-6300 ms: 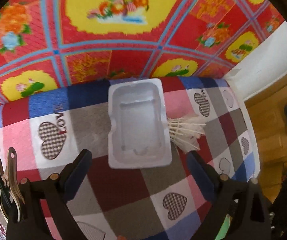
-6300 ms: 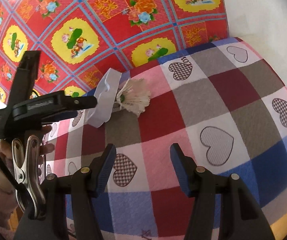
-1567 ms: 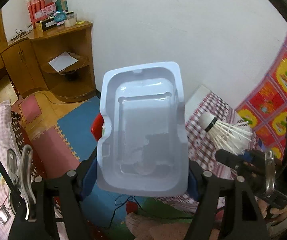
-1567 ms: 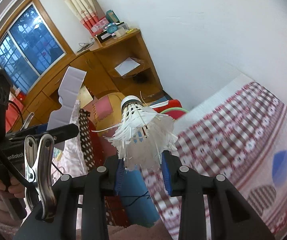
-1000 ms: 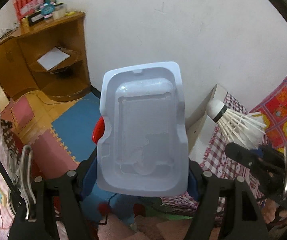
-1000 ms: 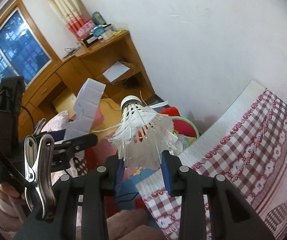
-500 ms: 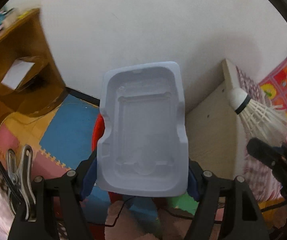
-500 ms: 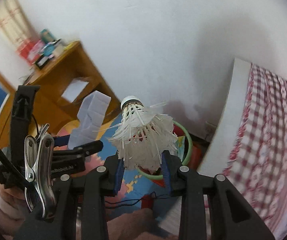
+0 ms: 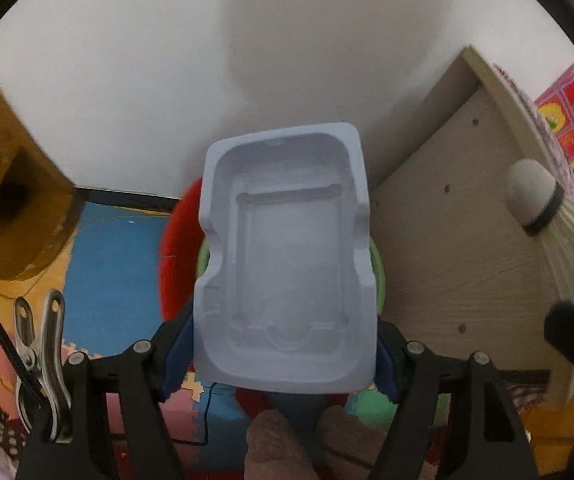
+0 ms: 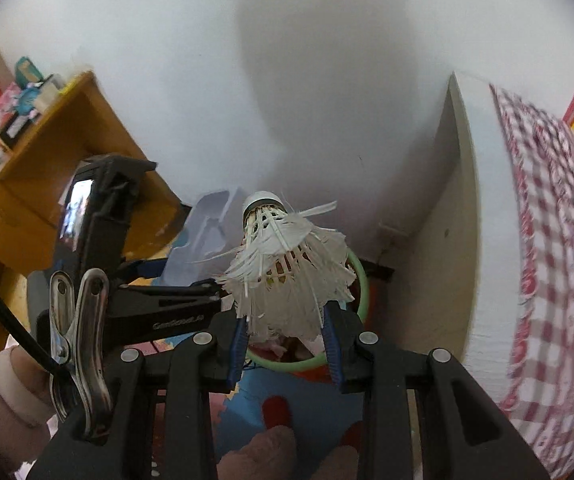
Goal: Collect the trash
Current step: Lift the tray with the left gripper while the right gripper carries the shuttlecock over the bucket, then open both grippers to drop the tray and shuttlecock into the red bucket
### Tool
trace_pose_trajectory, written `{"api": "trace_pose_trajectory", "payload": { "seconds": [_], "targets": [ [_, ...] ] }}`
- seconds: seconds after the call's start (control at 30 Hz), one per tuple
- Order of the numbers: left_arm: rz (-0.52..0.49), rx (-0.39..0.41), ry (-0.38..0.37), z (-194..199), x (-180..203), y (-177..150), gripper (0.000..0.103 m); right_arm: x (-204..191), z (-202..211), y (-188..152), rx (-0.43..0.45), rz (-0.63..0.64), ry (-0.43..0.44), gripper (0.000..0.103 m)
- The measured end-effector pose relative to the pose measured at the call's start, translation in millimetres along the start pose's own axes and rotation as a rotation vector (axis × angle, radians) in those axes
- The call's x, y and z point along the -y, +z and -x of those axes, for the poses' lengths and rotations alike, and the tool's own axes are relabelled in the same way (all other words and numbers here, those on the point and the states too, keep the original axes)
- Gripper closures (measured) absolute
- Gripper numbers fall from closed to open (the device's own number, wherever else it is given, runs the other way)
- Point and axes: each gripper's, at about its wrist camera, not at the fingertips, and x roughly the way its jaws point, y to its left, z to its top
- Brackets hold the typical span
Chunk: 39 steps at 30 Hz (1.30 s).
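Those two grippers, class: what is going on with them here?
A person is collecting trash with a handheld gripper in each hand. The left gripper is shut on a pale plastic tray, and the right gripper is shut on a worn white shuttlecock. Both point down toward a red bin with a green rim on the floor between a wooden desk and a bed with a checked cover. Nothing has been dropped in yet.

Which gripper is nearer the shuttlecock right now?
Right. The right gripper is clamped on the shuttlecock by its feather skirt. The left gripper holds the plastic tray, off to the shuttlecock's left, apart from it.
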Motion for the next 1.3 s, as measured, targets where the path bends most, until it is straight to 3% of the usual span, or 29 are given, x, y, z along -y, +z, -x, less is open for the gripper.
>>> {"api": "trace_pose_trajectory", "payload": {
  "seconds": [0.33, 0.47, 0.6, 0.9, 1.3],
  "targets": [
    [-0.105, -0.094, 0.011, -88, 4, 13, 0.024, -1, -60, 2, -0.075, -0.065, -0.038, 0.070],
    [-0.101, -0.125, 0.006, -108, 6, 14, 0.022, 1, -72, 0, -0.084, -0.075, -0.037, 0.070],
    [-0.057, -0.132, -0.044, -115, -1, 15, 0.010, 7, -74, -4, -0.088, -0.096, -0.037, 0.070],
    [-0.039, -0.153, -0.037, -120, -11, 19, 0.009, 7, -79, -2, -0.111, -0.097, -0.051, 0.069],
    [0.037, -0.152, -0.018, -113, -37, 11, 0.009, 16, -124, 3, -0.169, -0.152, -0.112, 0.066]
  ]
}}
